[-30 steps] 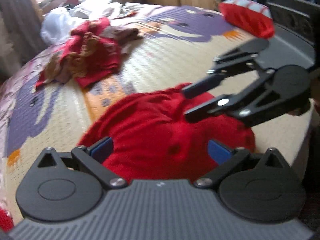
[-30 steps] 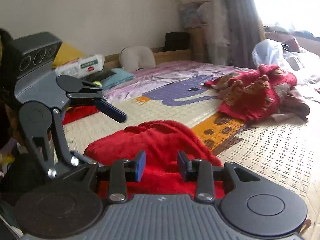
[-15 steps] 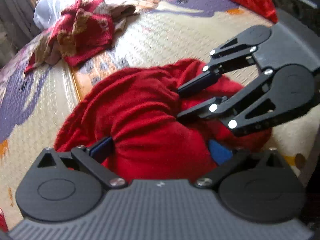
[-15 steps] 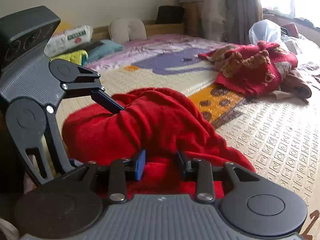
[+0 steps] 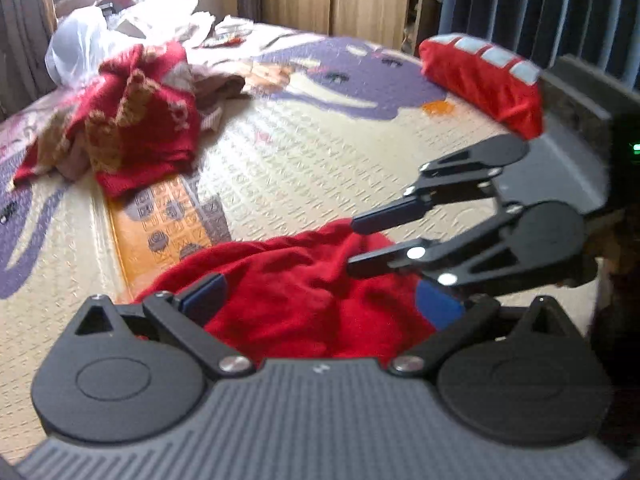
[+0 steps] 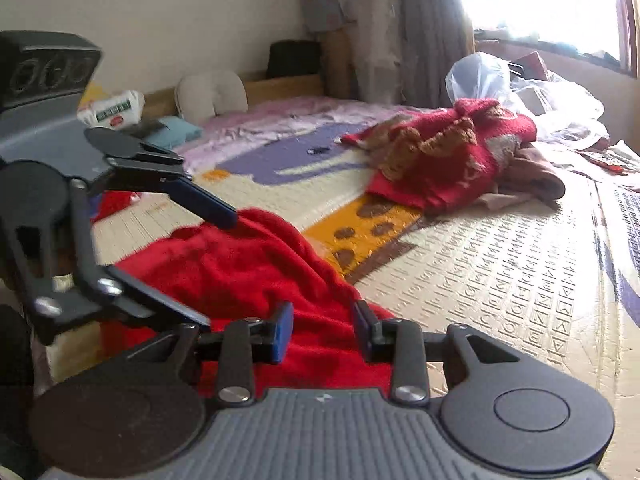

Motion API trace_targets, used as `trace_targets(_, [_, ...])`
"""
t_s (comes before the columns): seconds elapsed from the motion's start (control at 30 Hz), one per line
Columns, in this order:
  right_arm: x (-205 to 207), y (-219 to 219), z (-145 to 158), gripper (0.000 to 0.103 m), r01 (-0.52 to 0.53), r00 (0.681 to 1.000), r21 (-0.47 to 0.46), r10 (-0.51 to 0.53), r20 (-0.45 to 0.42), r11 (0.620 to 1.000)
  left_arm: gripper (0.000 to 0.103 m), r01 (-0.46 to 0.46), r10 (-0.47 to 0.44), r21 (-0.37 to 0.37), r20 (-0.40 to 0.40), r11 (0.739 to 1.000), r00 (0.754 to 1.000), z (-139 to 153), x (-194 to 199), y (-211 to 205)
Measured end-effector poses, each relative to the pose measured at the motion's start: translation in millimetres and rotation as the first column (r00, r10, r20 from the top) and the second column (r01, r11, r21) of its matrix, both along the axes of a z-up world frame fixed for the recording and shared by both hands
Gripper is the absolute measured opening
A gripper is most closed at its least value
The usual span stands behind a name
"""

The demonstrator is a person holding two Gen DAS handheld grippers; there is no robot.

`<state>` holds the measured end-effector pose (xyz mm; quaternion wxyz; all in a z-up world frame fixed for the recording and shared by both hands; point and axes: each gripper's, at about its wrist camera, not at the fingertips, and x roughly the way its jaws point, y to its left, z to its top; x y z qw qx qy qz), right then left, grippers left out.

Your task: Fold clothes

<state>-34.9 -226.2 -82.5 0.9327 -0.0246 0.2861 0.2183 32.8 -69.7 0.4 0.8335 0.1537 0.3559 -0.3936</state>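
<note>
- A red garment [image 5: 304, 288] lies bunched on the patterned mat [image 5: 320, 152], low and centre in both wrist views.
- The left gripper [image 5: 320, 304] has its jaws spread wide, red cloth heaped between the blue pads; contact looks unlikely, though blur hides it.
- The right gripper [image 6: 322, 330] is partly closed, a ridge of the garment rising between its pads; whether they pinch it I cannot tell.
- A red patterned knit [image 6: 444, 160] sits upper right in the right wrist view.

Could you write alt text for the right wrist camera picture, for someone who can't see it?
Two handheld grippers meet over a crumpled red garment on a patterned bed mat; the right gripper has cloth between its fingers. A heap of red clothes lies beyond.
</note>
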Motion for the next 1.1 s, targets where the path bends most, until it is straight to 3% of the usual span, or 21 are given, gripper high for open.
trace_targets(0.17, [10, 2, -15, 0.036, 0.02, 0.998, -0.021, -0.021, -0.052, 1.0, 0.103, -0.007, 0.008, 0.067, -0.019, 0.998, 1.0, -31, 15, -1])
trace_targets(0.6, [22, 11, -37, 0.036, 0.023, 0.99, -0.061, -0.031, -0.137, 0.998, 0.103, 0.023, -0.021, 0.038, -0.067, 0.999, 0.998, -60, 32, 2])
trace_targets(0.87, [20, 11, -33, 0.036, 0.02, 0.992, -0.069, -0.029, -0.122, 0.997, 0.103, 0.011, -0.007, 0.059, -0.063, 0.998, 0.998, -49, 28, -2])
trace_targets(1.1, [16, -1, -20, 0.038, 0.04, 0.995, 0.0, -0.04, -0.089, 0.999, 0.103, -0.037, 0.031, -0.071, -0.082, 0.997, 0.996, -2, 20, 21])
